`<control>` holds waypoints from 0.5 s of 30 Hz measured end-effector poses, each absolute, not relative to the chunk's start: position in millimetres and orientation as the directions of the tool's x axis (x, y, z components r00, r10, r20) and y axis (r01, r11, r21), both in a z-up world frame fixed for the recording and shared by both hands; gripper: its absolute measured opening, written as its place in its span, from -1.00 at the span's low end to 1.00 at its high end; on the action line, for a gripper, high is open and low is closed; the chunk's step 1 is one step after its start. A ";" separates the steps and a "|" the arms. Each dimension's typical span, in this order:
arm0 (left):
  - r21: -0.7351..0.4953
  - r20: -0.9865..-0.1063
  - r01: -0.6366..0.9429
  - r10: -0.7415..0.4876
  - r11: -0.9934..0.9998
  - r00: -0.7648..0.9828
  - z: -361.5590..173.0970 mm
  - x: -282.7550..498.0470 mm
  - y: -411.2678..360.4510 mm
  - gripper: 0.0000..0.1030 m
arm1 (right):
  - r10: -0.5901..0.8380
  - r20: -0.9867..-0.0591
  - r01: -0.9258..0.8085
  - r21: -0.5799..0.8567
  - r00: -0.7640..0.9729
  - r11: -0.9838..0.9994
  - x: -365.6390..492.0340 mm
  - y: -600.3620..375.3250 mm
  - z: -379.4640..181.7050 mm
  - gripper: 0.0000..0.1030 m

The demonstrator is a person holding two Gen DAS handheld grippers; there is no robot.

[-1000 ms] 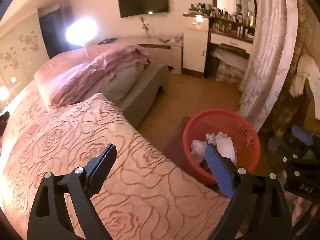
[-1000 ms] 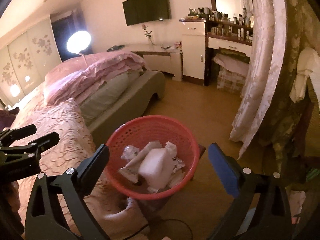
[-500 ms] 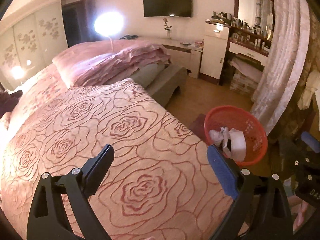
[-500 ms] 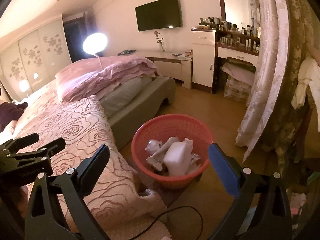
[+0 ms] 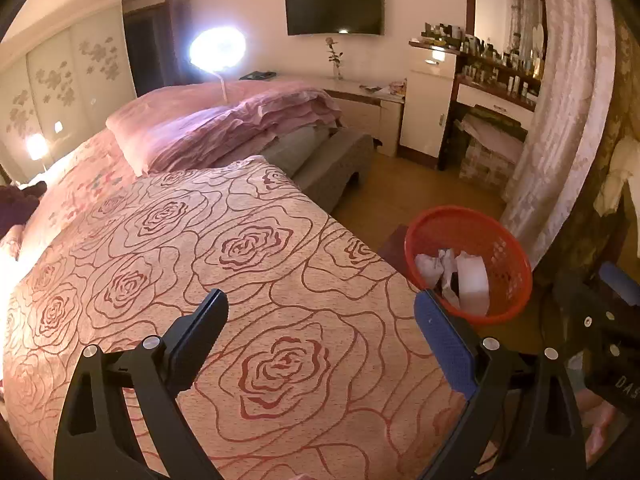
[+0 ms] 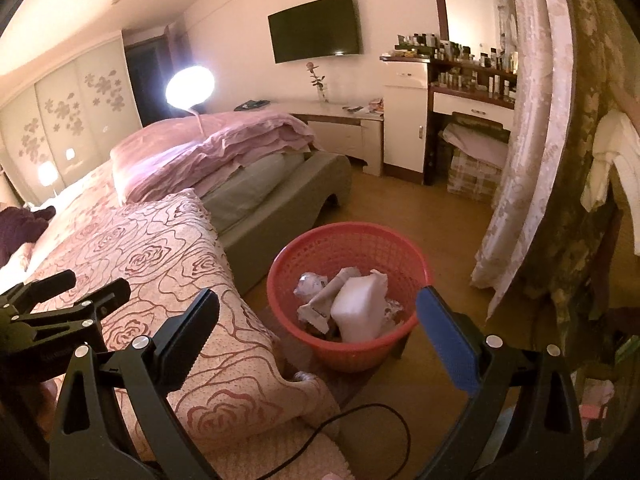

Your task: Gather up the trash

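Where bed (image 5: 280, 280) ends, basket (image 6: 348, 240) alongside.

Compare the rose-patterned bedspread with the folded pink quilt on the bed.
The rose-patterned bedspread lies spread flat over the near part of the bed; the folded pink quilt sits heaped in thick layers farther back. The bedspread is peach with dark red rose outlines; the quilt is plain pink with no visible print. The bedspread's edge hangs near the red basket; the quilt is well away from it. Both are bedding on the same bed.
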State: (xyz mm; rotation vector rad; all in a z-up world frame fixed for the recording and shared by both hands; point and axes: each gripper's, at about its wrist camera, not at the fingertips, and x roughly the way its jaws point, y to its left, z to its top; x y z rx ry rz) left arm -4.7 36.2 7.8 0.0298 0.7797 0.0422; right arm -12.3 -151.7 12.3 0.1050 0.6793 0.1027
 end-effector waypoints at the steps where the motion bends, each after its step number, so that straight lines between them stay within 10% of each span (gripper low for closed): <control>1: 0.045 -0.702 -0.025 0.050 0.999 0.710 7.7 -4.6 35.1 0.76 | 0.128 -0.621 -0.057 0.133 0.773 0.989 -10.9 -153.8 12.3 0.86; 15: 0.061 -0.709 -0.018 0.056 0.998 0.703 5.4 -2.0 28.9 0.76 | 0.129 -0.625 -0.046 0.147 0.770 0.988 -9.0 -160.4 11.7 0.86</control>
